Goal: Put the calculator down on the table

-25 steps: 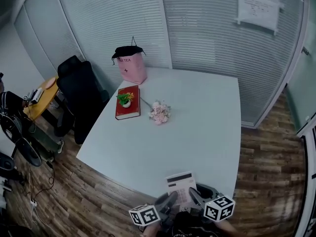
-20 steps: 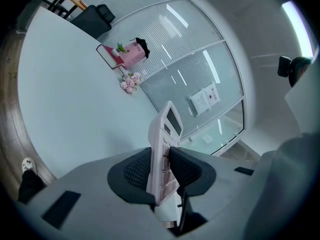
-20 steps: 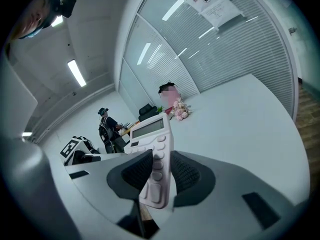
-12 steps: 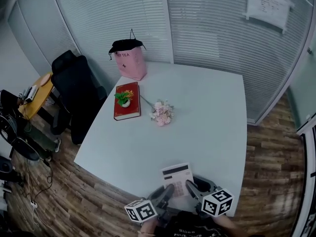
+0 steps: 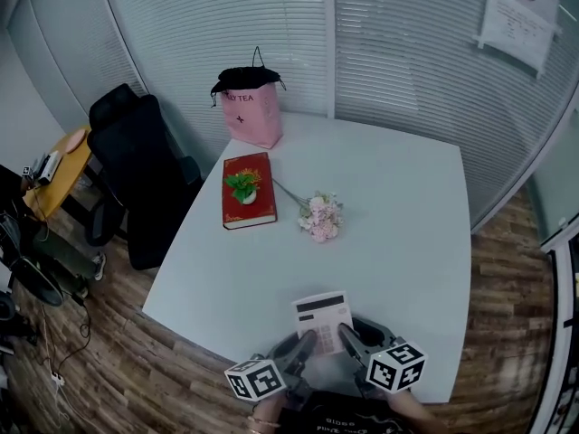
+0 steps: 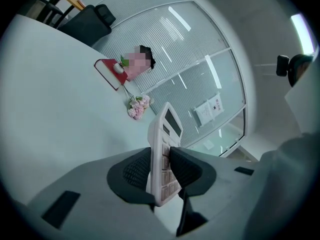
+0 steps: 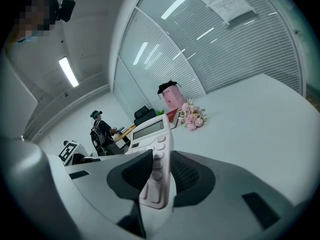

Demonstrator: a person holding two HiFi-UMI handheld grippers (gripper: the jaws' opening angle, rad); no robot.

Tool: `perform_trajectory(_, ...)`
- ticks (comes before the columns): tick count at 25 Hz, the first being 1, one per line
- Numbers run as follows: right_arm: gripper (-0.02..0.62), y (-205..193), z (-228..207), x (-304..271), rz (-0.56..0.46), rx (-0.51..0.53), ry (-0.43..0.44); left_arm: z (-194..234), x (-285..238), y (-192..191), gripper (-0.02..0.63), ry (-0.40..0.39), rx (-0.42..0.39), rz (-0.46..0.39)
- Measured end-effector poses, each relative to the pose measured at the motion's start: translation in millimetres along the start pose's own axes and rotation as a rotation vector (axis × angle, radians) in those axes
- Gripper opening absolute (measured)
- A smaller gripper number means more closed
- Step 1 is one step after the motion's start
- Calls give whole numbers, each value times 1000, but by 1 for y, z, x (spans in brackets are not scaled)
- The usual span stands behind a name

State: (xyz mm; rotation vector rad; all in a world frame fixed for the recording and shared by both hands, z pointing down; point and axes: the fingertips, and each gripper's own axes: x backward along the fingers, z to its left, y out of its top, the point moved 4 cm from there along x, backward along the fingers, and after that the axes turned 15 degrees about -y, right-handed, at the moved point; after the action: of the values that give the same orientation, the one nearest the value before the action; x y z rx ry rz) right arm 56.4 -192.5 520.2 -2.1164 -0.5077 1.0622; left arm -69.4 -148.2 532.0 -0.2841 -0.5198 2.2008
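Observation:
A white calculator (image 5: 324, 319) with a dark display hangs just above the near edge of the white table (image 5: 398, 215). Both grippers hold it from below. My left gripper (image 5: 303, 346) is shut on its left side and my right gripper (image 5: 348, 340) is shut on its right side. In the left gripper view the calculator (image 6: 167, 134) stands edge-on between the black pads (image 6: 137, 171) of the left gripper (image 6: 161, 166). In the right gripper view its keys and display (image 7: 150, 131) face up, pinched by the right gripper (image 7: 160, 171).
A red book (image 5: 248, 203) with a small green plant (image 5: 242, 185) on it lies at the table's left. Beside it lie pink flowers (image 5: 320, 217). A pink bag (image 5: 251, 107) stands at the far corner. A black chair (image 5: 136, 170) and an orange side table (image 5: 54, 165) stand to the left.
Both grippers have carried the calculator forward, from beyond the table's near edge to over it. The book, flowers and bag now sit closer in the head view.

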Motion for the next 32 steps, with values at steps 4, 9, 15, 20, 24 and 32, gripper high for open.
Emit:
perform_trajectory(4,126,8,27,-36,3,-13,-4,21,13,38,132,7,-20,-6)
perform_trajectory(9,124,18,53,-76,1,-14,-14,46,26,79,132,10,-40,6)
perform_trajectory(15,124,14,62,-120,19,-93,-40,80,29,110,135,53,-61,58)
perform_trajectory(20,124,18,63,-147,17,-96,-77,103,22,129,138,71,-85,110)
perform_trajectory(24,124,20,55,-168,30,-109,-118,123,9,140,141,76,-91,151)
perform_trajectory(32,124,20,36,-200,70,-133,-159,156,-13,149,144,117,-75,217)
